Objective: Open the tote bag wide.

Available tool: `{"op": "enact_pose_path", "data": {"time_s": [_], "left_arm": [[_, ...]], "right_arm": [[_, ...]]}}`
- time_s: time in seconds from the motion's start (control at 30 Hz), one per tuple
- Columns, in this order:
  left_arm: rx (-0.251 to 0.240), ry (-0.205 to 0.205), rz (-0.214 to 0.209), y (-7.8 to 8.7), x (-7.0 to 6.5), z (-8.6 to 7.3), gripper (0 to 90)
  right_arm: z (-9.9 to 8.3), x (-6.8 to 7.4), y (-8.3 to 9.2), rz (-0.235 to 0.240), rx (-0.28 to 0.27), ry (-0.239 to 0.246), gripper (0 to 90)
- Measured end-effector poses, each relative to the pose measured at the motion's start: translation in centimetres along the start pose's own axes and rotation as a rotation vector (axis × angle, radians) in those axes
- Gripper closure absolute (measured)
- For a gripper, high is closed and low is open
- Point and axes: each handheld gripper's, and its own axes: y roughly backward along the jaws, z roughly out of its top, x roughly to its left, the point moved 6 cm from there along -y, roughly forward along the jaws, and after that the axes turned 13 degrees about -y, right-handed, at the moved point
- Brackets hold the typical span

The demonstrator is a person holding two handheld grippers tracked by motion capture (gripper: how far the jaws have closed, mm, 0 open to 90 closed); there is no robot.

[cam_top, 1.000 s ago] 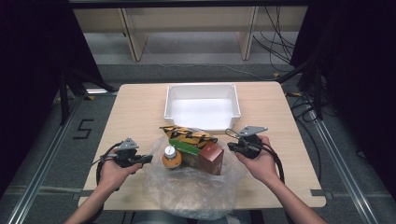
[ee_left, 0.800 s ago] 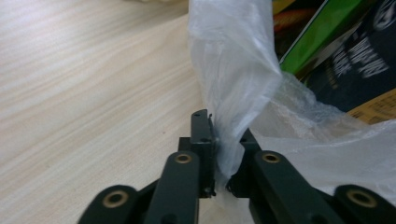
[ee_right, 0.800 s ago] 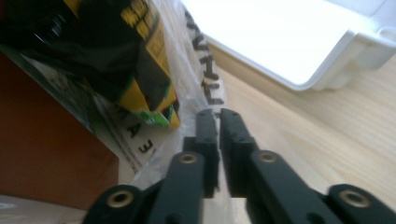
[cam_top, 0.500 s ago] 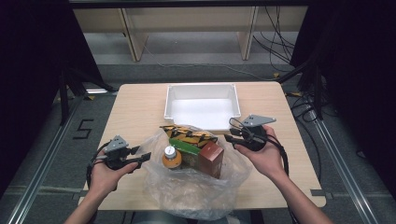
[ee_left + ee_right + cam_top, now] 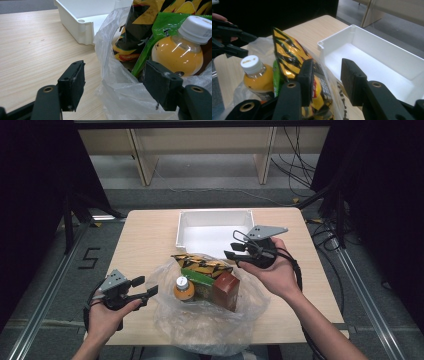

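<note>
At the near middle of the table the plastic bag (image 5: 210, 320) slumps open around its snacks and juice bottle (image 5: 183, 289), left gripper (image 5: 142, 289) and right gripper (image 5: 234, 250) both spread empty beside it, their jaws having just been opening, presumably ready to unpack into the far white bin (image 5: 212, 227).

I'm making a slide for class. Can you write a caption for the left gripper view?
Open left gripper beside a clear plastic bag holding an orange drink bottle and snack packets.

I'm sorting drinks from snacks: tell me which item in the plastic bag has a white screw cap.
The orange juice bottle, at the bag's left side; the yellow-black snack bag, green packet and brown box are capless.
</note>
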Motion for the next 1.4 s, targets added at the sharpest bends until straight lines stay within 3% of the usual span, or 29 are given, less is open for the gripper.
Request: {"op": "enact_pose_path", "data": {"time_s": [0.23, 0.27, 0.3, 0.37, 0.47, 0.53, 0.6, 0.67, 0.73, 0.77, 0.8, 0.87, 0.9, 1.03, 1.23, 1.4], "left_arm": [[0.024, 0.001, 0.001, -0.2, 0.0, -0.6, 32.0], [0.025, 0.003, 0.001, -0.3, 0.0, -0.7, 31.9], [0.021, 0.006, -0.002, -0.3, 0.0, -0.7, 31.9], [0.024, 0.011, 0.001, -0.3, 0.1, -0.8, 31.8], [0.023, 0.014, 0.0, -0.5, 0.2, -0.8, 31.7], [0.021, 0.018, 0.001, -0.6, 0.2, -0.7, 31.7], [0.019, 0.014, -0.003, -0.6, 0.2, -0.7, 31.7], [0.018, 0.017, 0.001, -0.6, 0.1, -0.7, 31.7], [0.022, 0.016, 0.002, -0.5, 0.1, -0.7, 31.7], [0.021, 0.026, 0.003, -0.5, 0.0, -0.7, 31.7], [0.02, 0.009, 0.001, -0.4, 0.1, -0.7, 31.7], [0.018, 0.01, 0.003, -0.4, 0.2, -0.6, 31.7], [0.017, 0.01, 0.004, -0.5, 0.2, -0.6, 31.7], [0.018, 0.025, -0.001, -0.6, 0.0, -0.6, 31.7], [0.014, 0.02, 0.004, -0.6, 0.1, -0.5, 31.6], [0.01, 0.013, 0.005, -0.5, 0.2, -0.5, 31.6]], "right_arm": [[0.7, 0.9, -0.8, 0.037, -0.001, 0.055, 60.4], [0.6, 1.1, -0.9, 0.036, 0.017, 0.026, 60.0], [0.7, 1.1, -1.1, 0.048, 0.017, 0.051, 59.7], [0.5, 1.6, -1.4, 0.064, 0.035, 0.021, 59.0], [0.7, 1.7, -1.9, 0.07, 0.026, 0.051, 57.7], [0.7, 2.2, -1.9, 0.084, 0.034, 0.034, 57.0], [1.1, 2.4, -2.1, 0.093, 0.017, 0.061, 56.6], [1.2, 2.7, -2.3, 0.096, 0.014, 0.054, 56.4], [1.2, 3.0, -2.4, 0.104, 0.023, 0.067, 56.2], [1.0, 3.2, -2.4, 0.099, 0.043, 0.035, 56.1], [1.0, 3.1, -2.7, 0.111, 0.028, 0.074, 56.0], [0.8, 3.4, -2.9, 0.109, 0.046, 0.05, 56.0], [0.7, 3.3, -3.0, 0.118, 0.057, 0.065, 55.9], [0.3, 3.2, -3.4, 0.106, 0.08, 0.065, 55.9], [-0.3, 3.3, -3.6, 0.111, 0.134, 0.064, 56.2], [-0.5, 3.3, -3.7, 0.087, 0.163, 0.059, 57.2]]}}
